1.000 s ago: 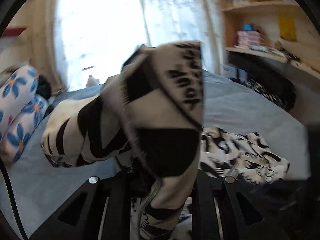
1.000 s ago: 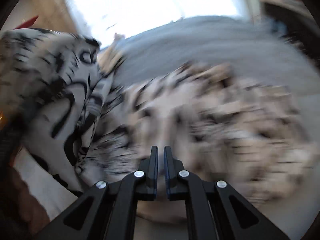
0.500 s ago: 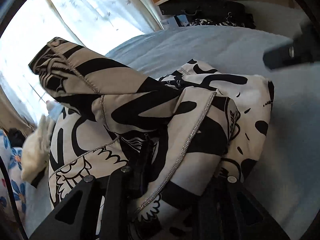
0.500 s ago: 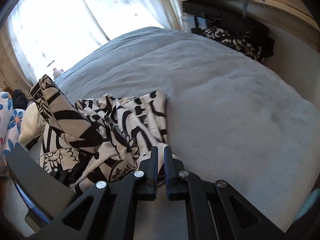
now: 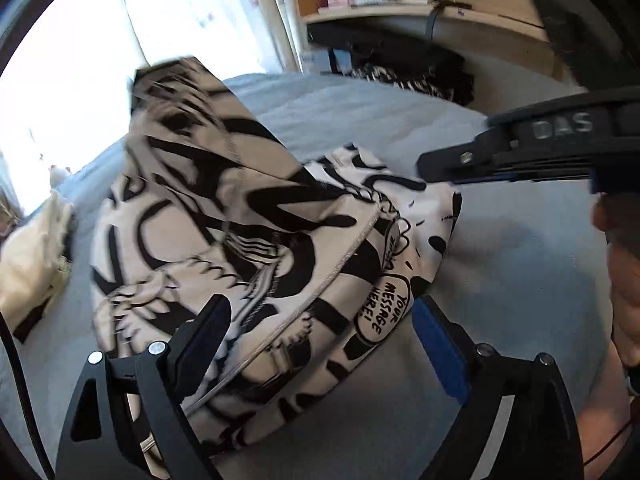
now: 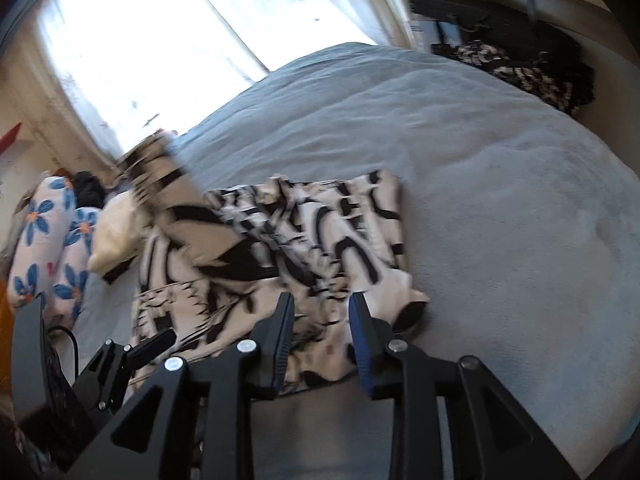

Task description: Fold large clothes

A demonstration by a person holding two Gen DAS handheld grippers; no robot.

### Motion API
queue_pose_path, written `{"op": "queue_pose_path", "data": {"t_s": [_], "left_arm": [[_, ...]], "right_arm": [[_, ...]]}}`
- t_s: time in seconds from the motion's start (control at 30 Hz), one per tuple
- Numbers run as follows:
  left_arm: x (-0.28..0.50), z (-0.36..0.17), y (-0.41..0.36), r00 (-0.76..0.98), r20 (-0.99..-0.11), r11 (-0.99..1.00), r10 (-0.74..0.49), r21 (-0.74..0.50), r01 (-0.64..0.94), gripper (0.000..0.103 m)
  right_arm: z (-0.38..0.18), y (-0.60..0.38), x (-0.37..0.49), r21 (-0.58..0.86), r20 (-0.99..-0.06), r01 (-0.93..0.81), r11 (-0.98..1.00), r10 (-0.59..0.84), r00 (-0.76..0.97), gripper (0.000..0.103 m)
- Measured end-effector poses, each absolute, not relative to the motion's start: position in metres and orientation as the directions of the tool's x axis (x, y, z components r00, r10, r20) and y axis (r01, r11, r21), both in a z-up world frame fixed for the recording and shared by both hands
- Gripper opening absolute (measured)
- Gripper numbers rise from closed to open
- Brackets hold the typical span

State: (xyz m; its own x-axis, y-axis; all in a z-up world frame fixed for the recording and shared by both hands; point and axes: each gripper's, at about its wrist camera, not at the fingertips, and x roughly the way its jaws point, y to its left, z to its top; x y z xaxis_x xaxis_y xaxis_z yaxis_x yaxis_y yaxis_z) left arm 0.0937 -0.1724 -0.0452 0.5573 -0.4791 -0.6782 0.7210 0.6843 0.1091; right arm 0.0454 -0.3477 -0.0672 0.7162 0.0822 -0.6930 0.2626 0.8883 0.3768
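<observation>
A large black-and-white printed garment [image 5: 256,248] lies bunched on the grey-blue bed [image 5: 500,248]; it also shows in the right wrist view [image 6: 280,256]. One flap [image 5: 188,120] is up in the air and blurred. My left gripper [image 5: 320,320] is open, its fingers either side of the garment's near edge, holding nothing. My right gripper [image 6: 320,312] is open just over the garment's near right corner; it also appears in the left wrist view [image 5: 500,152] at the garment's far right edge.
Flowered pillows [image 6: 48,248] and a cream cloth [image 6: 116,232] lie at the bed's left. A dark bag and patterned clothes [image 6: 520,64] sit beyond the bed under a wooden shelf [image 5: 400,8]. A bright curtained window [image 6: 180,28] is behind.
Both grippers have opened and let go of the garment, which has dropped onto the bed. The raised flap is falling.
</observation>
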Motion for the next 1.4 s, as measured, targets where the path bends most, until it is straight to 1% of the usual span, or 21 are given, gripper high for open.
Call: {"op": "queue_pose_path", "data": {"t_s": [0.17,0.3,0.37,0.43,0.47,0.53,0.6,0.67,0.8,0.83,0.87,0.9,0.93,1.0,1.07,1.13,1.2,1.27,1.33,1.37,1.4], "left_arm": [[0.093,-0.028,-0.140,0.604,-0.647,0.734,-0.466,0.099,0.672,0.091],[0.114,-0.017,-0.105,0.650,-0.631,0.804,-0.423,0.069,0.591,0.091],[0.134,-0.019,-0.081,0.659,-0.645,0.854,-0.388,0.016,0.519,0.091],[0.161,-0.025,-0.058,0.645,-0.674,0.897,-0.360,-0.061,0.438,0.091],[0.171,-0.030,-0.049,0.634,-0.686,0.910,-0.357,-0.101,0.403,0.091],[0.196,-0.046,-0.019,0.596,-0.719,0.930,-0.357,-0.216,0.297,0.091],[0.213,-0.060,0.003,0.568,-0.734,0.927,-0.374,-0.304,0.218,0.091],[0.224,-0.075,0.017,0.549,-0.753,0.929,-0.364,-0.339,0.151,0.091],[0.234,-0.090,0.020,0.540,-0.756,0.925,-0.370,-0.352,0.142,0.091],[0.236,-0.092,0.018,0.541,-0.757,0.928,-0.365,-0.342,0.148,0.091],[0.238,-0.093,0.015,0.542,-0.759,0.931,-0.360,-0.333,0.151,0.091],[0.238,-0.091,0.013,0.544,-0.760,0.932,-0.357,-0.328,0.153,0.091],[0.240,-0.091,0.012,0.544,-0.761,0.934,-0.353,-0.326,0.149,0.091],[0.243,-0.088,0.011,0.541,-0.765,0.935,-0.349,-0.326,0.141,0.091],[0.244,-0.079,0.009,0.530,-0.757,0.921,-0.382,-0.356,0.156,0.091],[0.244,-0.065,0.005,0.535,-0.728,0.900,-0.430,-0.392,0.190,0.091],[0.238,-0.054,-0.006,0.550,-0.703,0.892,-0.450,-0.384,0.238,0.091],[0.234,-0.051,-0.022,0.557,-0.696,0.891,-0.454,-0.354,0.284,0.091],[0.234,-0.060,-0.045,0.528,-0.726,0.895,-0.441,-0.313,0.317,0.091],[0.235,-0.065,-0.053,0.511,-0.745,0.899,-0.429,-0.298,0.321,0.091],[0.235,-0.071,-0.060,0.497,-0.763,0.904,-0.414,-0.281,0.322,0.091]], "right_arm": [[-0.068,-0.331,0.062,0.396,-0.680,0.148,0.906,0.182,0.710,0.036],[-0.086,-0.323,0.086,0.342,-0.722,0.125,0.931,0.175,0.669,0.039],[-0.095,-0.326,0.095,0.350,-0.739,0.123,0.929,0.193,0.646,0.039],[-0.105,-0.331,0.104,0.366,-0.751,0.124,0.922,0.215,0.624,0.046],[-0.108,-0.335,0.106,0.379,-0.749,0.120,0.918,0.228,0.622,0.052],[-0.114,-0.341,0.110,0.422,-0.739,0.112,0.900,0.269,0.618,0.053],[-0.119,-0.347,0.117,0.467,-0.730,0.101,0.878,0.319,0.604,0.054],[-0.121,-0.347,0.124,0.477,-0.730,0.091,0.874,0.337,0.595,0.054],[-0.121,-0.330,0.137,0.422,-0.759,0.055,0.905,0.319,0.568,0.055],[-0.121,-0.322,0.140,0.379,-0.776,0.047,0.924,0.290,0.560,0.053],[-0.120,-0.316,0.141,0.340,-0.787,0.041,0.939,0.260,0.559,0.046],[-0.118,-0.310,0.142,0.317,-0.793,0.035,0.948,0.244,0.558,0.036],[-0.115,-0.308,0.142,0.302,-0.793,0.034,0.953,0.232,0.563,0.032],[-0.102,-0.310,0.137,0.327,-0.772,0.032,0.945,0.247,0.585,0.018],[-0.078,-0.321,0.120,0.395,-0.709,0.030,0.918,0.284,0.645,0.014],[-0.050,-0.331,0.095,0.426,-0.651,0.042,0.904,0.274,0.708,0.013],[-0.040,-0.342,0.075,0.436,-0.628,0.079,0.896,0.240,0.740,0.013],[-0.057,-0.355,0.073,0.466,-0.658,0.138,0.874,0.238,0.714,0.014],[-0.092,-0.361,0.083,0.434,-0.755,0.207,0.877,0.229,0.615,0.022],[-0.105,-0.359,0.087,0.381,-0.803,0.239,0.893,0.192,0.564,0.027],[-0.108,-0.357,0.085,0.361,-0.808,0.242,0.901,0.173,0.563,0.030]]}}
